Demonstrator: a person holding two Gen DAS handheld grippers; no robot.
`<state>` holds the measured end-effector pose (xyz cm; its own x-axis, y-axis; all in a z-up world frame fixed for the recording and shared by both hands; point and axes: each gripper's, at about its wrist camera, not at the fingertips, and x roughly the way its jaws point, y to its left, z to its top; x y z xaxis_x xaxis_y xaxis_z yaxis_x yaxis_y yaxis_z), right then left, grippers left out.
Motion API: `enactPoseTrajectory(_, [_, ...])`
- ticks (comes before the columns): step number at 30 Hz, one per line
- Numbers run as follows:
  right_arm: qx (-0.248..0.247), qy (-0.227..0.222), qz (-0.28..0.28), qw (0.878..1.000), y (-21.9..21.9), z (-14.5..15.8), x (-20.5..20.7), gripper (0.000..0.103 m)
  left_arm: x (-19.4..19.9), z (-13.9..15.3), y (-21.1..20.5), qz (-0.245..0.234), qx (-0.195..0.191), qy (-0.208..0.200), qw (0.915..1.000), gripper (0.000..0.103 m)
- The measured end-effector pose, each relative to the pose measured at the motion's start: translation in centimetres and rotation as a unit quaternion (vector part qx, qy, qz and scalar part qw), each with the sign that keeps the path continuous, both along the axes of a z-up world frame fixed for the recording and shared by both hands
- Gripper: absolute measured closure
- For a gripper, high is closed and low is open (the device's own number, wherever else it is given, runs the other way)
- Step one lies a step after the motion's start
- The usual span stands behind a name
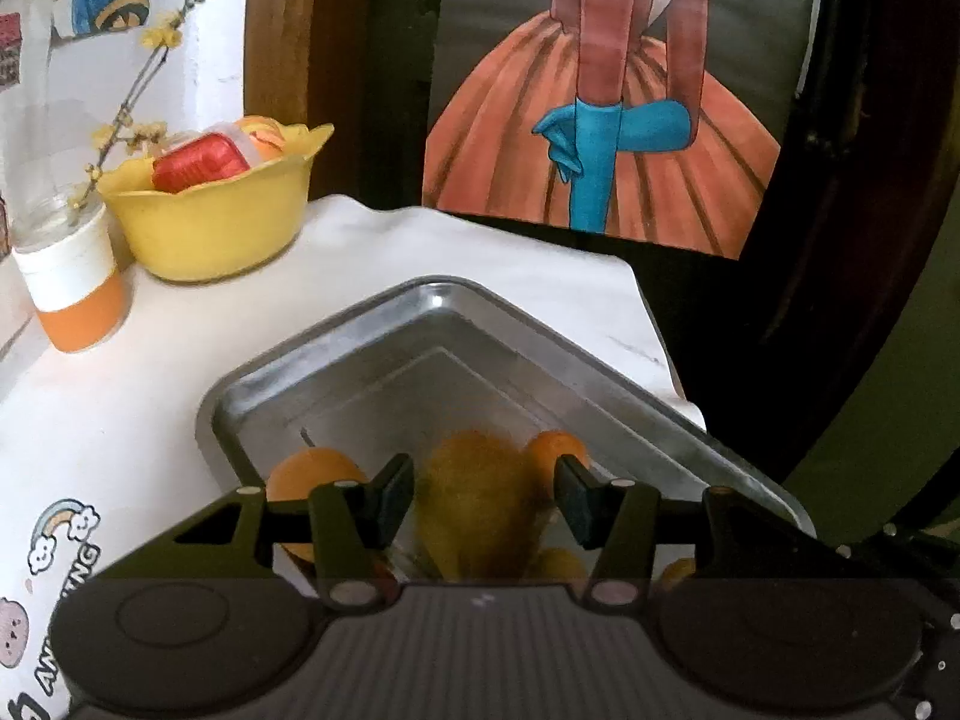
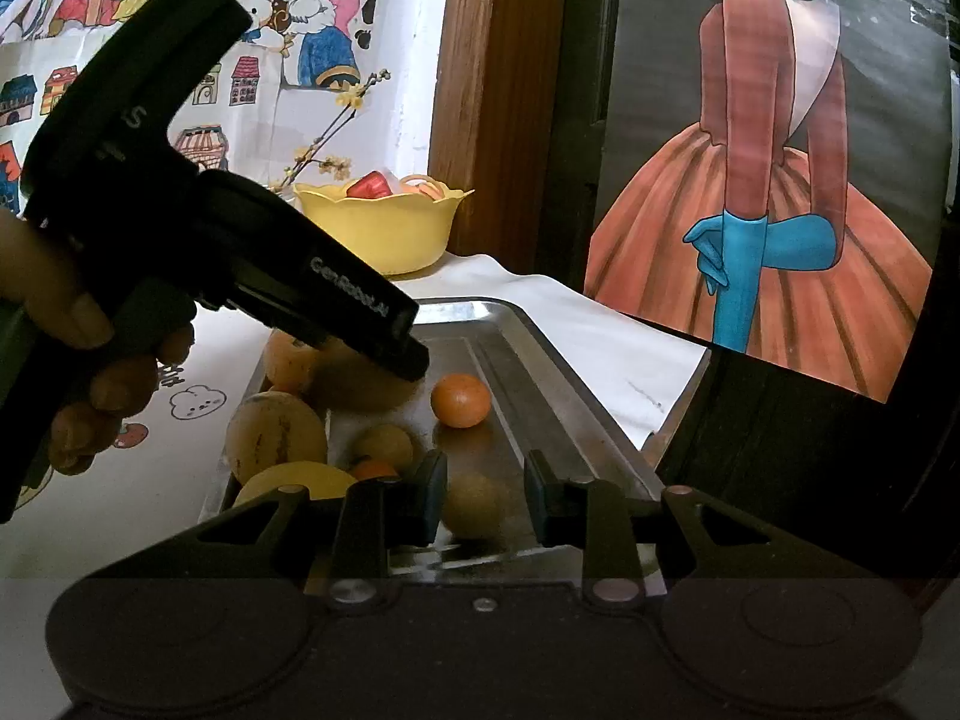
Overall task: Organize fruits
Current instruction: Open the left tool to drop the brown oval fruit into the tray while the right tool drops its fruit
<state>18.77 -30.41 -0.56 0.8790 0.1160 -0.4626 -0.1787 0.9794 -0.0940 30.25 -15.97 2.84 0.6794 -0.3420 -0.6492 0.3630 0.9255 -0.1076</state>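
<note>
Both grippers, left (image 1: 483, 495) and right (image 2: 486, 495), spread apart over fruit in metal tray (image 2: 576, 414)

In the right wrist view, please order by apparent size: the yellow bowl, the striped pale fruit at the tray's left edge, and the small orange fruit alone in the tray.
Largest to smallest, as seen:
1. yellow bowl, although it stands farthest away
2. striped pale fruit
3. small orange fruit

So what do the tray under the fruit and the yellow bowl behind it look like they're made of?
Tray: apparently metal, brushed silver finish; it mirrors the small orange fruit faintly. Yellow bowl: probably plastic, an opaque, uniform, fairly matte yellow with a moulded wavy rim.
</note>
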Motion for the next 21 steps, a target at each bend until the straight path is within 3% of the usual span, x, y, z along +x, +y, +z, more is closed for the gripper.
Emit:
enactPoseTrajectory(6, [-0.003,-0.002,0.002,1.000,0.2,0.0,0.0,0.070,-0.4,0.7,0.0,-0.002,0.000,-0.016,0.9999,0.042])
enactPoseTrajectory(21, [-0.002,-0.013,-0.015,1.000,0.0,0.3,-0.2,0.032,-1.0,1.2,0.7,0.014,-0.006,-0.038,0.9992,0.018])
